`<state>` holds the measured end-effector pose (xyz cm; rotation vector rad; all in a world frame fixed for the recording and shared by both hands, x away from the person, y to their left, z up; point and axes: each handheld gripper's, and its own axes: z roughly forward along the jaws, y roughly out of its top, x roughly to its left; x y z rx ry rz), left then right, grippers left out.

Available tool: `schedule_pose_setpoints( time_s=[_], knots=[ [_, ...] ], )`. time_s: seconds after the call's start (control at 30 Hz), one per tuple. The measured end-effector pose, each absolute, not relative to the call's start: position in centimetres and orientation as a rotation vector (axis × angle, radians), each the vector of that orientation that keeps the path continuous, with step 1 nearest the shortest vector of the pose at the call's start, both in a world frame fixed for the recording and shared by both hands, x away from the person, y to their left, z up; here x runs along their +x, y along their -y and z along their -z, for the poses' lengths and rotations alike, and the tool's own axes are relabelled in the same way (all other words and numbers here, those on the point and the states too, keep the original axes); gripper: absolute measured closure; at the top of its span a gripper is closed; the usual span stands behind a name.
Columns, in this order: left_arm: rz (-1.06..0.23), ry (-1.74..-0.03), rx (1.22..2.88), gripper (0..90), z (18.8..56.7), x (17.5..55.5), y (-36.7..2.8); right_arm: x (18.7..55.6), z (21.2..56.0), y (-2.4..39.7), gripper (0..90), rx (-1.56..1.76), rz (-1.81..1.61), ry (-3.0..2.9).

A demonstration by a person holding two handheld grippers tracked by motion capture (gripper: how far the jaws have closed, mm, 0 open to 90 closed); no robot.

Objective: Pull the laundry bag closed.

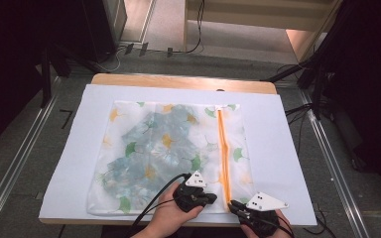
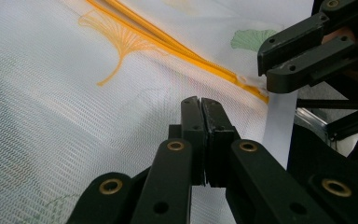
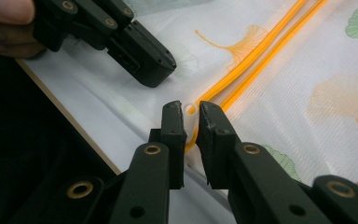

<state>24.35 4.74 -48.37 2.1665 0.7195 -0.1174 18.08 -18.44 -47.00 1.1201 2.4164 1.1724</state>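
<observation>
A white mesh bag (image 1: 163,148) printed with green and orange leaves lies flat on the sheet, with pale blue cloth inside. Its orange zipper (image 1: 223,153) runs from the far edge to the near edge. My left gripper (image 1: 211,198) is shut, its tips (image 2: 200,100) resting on the mesh just left of the zipper's near end. My right gripper (image 3: 191,109) stands at the zipper's near end. Its jaws are a narrow gap apart, with the small white zipper pull (image 3: 188,108) between them, and the pads do not visibly press on it.
A white sheet (image 1: 278,148) covers the wooden table (image 1: 178,82); the bag's near edge lies close to the table's front edge. Metal floor rails (image 1: 15,163) run along both sides. Dark stands and cables (image 1: 302,74) sit behind and to the right.
</observation>
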Motion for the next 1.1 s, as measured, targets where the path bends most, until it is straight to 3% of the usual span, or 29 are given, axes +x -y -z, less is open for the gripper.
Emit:
schedule_pose_setpoints(
  time_s=[0.47,0.53,0.6,0.83,1.0,1.1],
  knots=[
    [0.117,-0.716,2.169,89.5,48.4,24.4,-4.8,19.5,47.3,18.6,77.8,1.311,-1.182,-2.364],
    [0.116,-0.715,2.168,89.6,48.4,24.3,-4.8,19.8,47.4,19.3,69.5,1.420,-1.212,-2.356],
    [0.104,-0.713,2.173,89.6,48.3,24.3,-4.7,19.9,47.3,19.8,66.9,1.469,-1.274,-2.364],
    [0.110,-0.713,2.171,89.4,48.3,24.3,-4.8,18.6,46.8,20.3,74.5,1.376,-1.257,-2.414],
    [0.125,-0.721,2.161,88.9,48.4,24.4,-4.8,18.4,47.4,19.9,69.1,1.306,-1.176,-2.475],
    [0.130,-0.720,2.161,88.9,48.4,24.4,-4.8,18.3,47.5,19.5,72.2,1.257,-1.137,-2.495]
  ],
)
